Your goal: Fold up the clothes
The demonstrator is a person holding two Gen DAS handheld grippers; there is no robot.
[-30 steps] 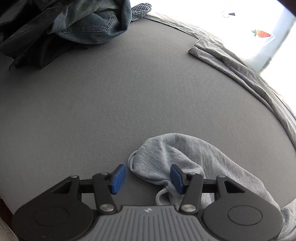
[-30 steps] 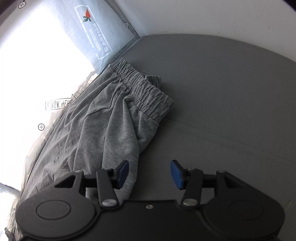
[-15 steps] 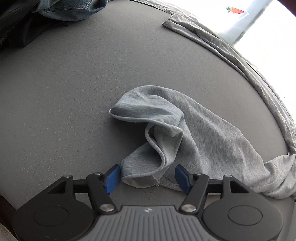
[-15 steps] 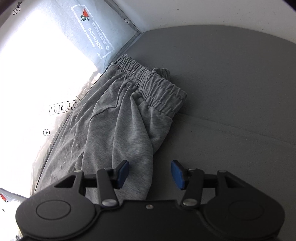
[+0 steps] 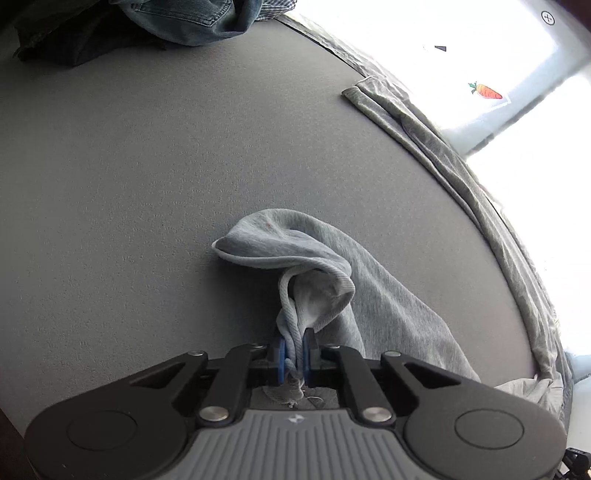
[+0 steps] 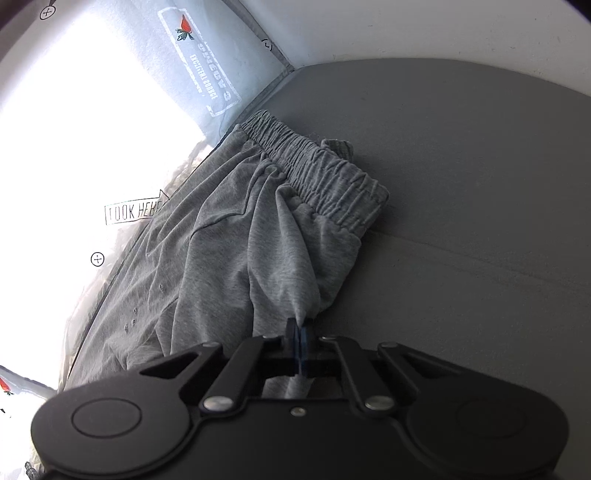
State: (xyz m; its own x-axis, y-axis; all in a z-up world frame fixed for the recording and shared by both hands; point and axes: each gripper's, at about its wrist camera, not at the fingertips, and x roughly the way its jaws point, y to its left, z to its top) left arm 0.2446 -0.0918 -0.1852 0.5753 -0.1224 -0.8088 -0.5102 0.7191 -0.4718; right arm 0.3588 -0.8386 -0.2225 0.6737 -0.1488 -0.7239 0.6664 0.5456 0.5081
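Each fisheye camera sits just behind its own black two-finger gripper, looking steeply down and close along the fingers. The left view faces the dark grey padded surface [image 5: 184, 184] toward far piled dark clothes [image 5: 155, 26]. Both views share the light grey jersey trousers [image 6: 236, 258].

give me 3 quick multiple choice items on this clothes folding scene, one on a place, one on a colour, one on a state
1. Where is the pile of denim?
A. far corner of the surface
B. beside the waistband
C. in a gripper

2. What colour are the sweatpants?
A. navy
B. grey
C. white

3. How is the left gripper?
A. wide open
B. shut on nothing
C. shut on fabric

Key: 1 A, it sits at the top left of the grey surface. 2 B, grey knit throughout. 3 C, blue pads pinch the cloth and its drawstring.
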